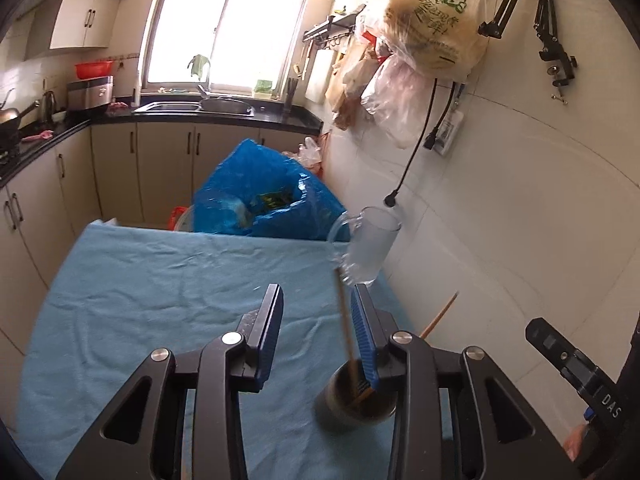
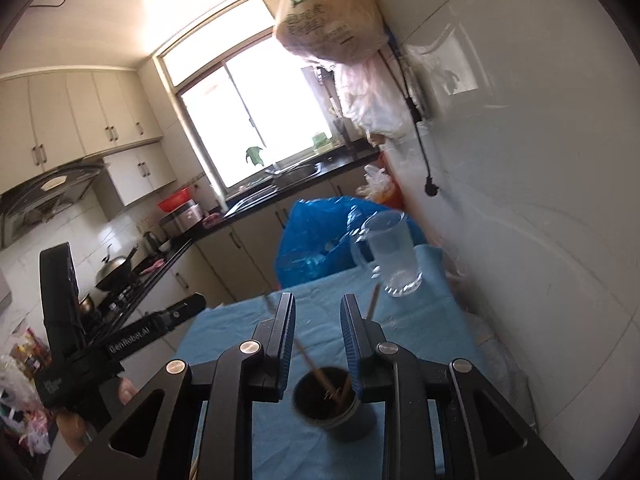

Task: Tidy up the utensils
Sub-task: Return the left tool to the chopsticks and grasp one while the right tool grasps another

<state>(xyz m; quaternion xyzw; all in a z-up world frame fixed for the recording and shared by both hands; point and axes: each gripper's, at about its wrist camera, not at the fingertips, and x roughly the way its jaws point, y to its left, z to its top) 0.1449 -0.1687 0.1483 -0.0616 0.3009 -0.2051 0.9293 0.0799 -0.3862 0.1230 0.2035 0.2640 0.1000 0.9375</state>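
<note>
Dark cup (image 1: 356, 398): standing upright on the blue-clothed surface (image 1: 140, 280), near its right-hand edge by the white tiled wall (image 1: 520, 220), and sitting low in both wrist views (image 2: 332, 404).

Chopsticks, wooden: two are standing in the dark cup, leaning apart. In the left view one chopstick (image 1: 345, 320) is rising past the inner face of a blue pad; the other (image 1: 440, 316) is tilting toward the wall.

Left hand-held gripper (image 1: 316, 300): jaws standing apart, nothing pressed between them; whether the right pad is touching the near chopstick I cannot tell.

Right hand-held gripper (image 2: 318, 308): jaws standing apart above the cup, gripping nothing; chopsticks are passing just outside each finger.

Glass mug (image 1: 366, 246): clear, handled, standing beyond the cup at the far right corner of the surface, well apart from both grippers.

Blue plastic bag (image 1: 264, 192): sitting behind the surface's far edge.

Surroundings: dark kitchen counter with sink (image 1: 192, 107) under a bright window; plastic bags (image 1: 432, 36) hanging on the wall.
</note>
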